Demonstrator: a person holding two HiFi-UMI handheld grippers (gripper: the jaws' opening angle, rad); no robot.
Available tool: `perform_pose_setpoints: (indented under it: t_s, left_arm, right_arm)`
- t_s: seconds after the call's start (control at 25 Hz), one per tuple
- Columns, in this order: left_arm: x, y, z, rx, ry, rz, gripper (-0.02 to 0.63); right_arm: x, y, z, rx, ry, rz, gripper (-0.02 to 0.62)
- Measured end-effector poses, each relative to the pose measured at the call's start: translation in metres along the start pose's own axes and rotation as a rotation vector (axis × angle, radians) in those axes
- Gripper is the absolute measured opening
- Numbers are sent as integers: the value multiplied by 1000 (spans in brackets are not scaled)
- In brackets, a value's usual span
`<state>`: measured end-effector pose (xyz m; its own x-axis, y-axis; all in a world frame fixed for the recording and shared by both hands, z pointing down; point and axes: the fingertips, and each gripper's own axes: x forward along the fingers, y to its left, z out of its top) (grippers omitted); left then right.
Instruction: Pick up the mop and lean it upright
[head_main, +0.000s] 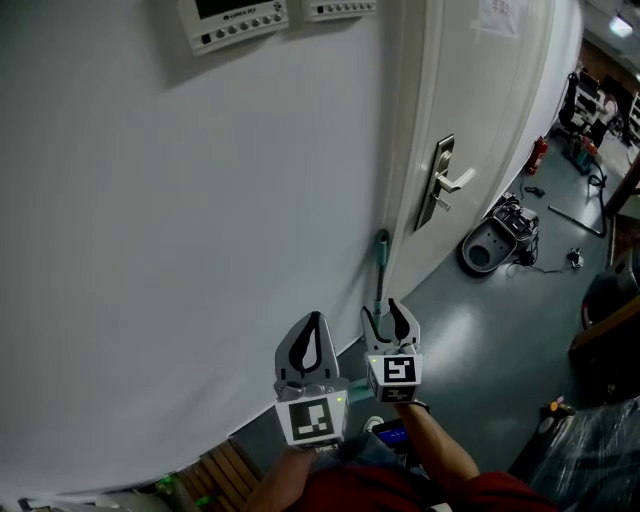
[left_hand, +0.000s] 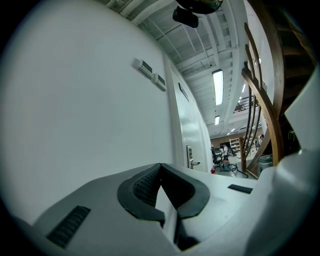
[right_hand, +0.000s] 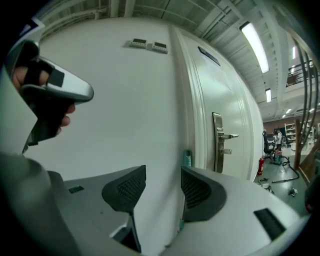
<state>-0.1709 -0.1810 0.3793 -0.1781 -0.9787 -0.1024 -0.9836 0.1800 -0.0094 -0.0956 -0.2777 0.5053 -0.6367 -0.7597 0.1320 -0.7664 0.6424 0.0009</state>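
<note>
- Two grippers show in the head view. My left gripper (head_main: 314, 322) has its jaws pressed together with nothing in them, on the wall side of the door frame (head_main: 402, 200). My right gripper (head_main: 389, 318) is spread and sits directly below the mop (head_main: 380, 272). The mop's handle stands close to upright against the wall (head_main: 180, 260), just beside the door frame, teal cap on top.
- Left gripper view: the left gripper (left_hand: 160, 172) is closed tip to tip and empty. Bare wall lies ahead, the door frame is further off, and no mop shows.
- Right gripper view: the right gripper (right_hand: 163, 176) is wide open and clamps nothing. The mop (right_hand: 187, 159) rises just behind the jaw nearer the door frame, long axis vertical, and a sliver of teal shows low in the gap. I judge the handle sits at or just inside that jaw, so the right gripper is the nearer one. What's left looks like backing straight off without nudging the handle sideways.
</note>
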Motion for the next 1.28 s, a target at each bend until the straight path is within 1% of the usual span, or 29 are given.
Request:
perform_pose_setpoints:
  t_s: [0.08,0.2,0.4,0.64,0.68,0.76,0.92,0.96,1.04,1.28]
  left_arm:
    - [0,-1,1,0,-1,-2,14]
    - [0,-1,0,-4,2,-3,14]
    - [2,-6,-3,-12,7,-16,14]
    - [3,-7,-2,-16,3,-24,14]
    - [3,-7,-2,-15,3,-25,14]
    - [3,-7,-2,-13,3,-25,14]
    - [3,-5,0,-12,-2,-24,14]
    - [3,-5,1,-10,-4,-25,14]
    - [3,-4,1,-12,-4,-23,14]
    - [1,-2,2,-7,-6,-25,14]
  right_arm:
    - [-16,0,15,-11,-23,5,212]
    - [-34,-1,27,-18,-55,14,212]
    - [-45,-1,30,-10,-108,17,212]
    - [-52,0,44,1,-115,15,210]
    - [-53,1,47,1,-134,20,195]
    - [-56,4,52,-4,-161,30,134]
    - [-58,9,59,-30,-169,33,43]
    - [-59,9,61,-33,-173,30,29]
    - [-60,10,66,-36,-178,28,18]
    - [-59,15,71,-29,-169,35,18]
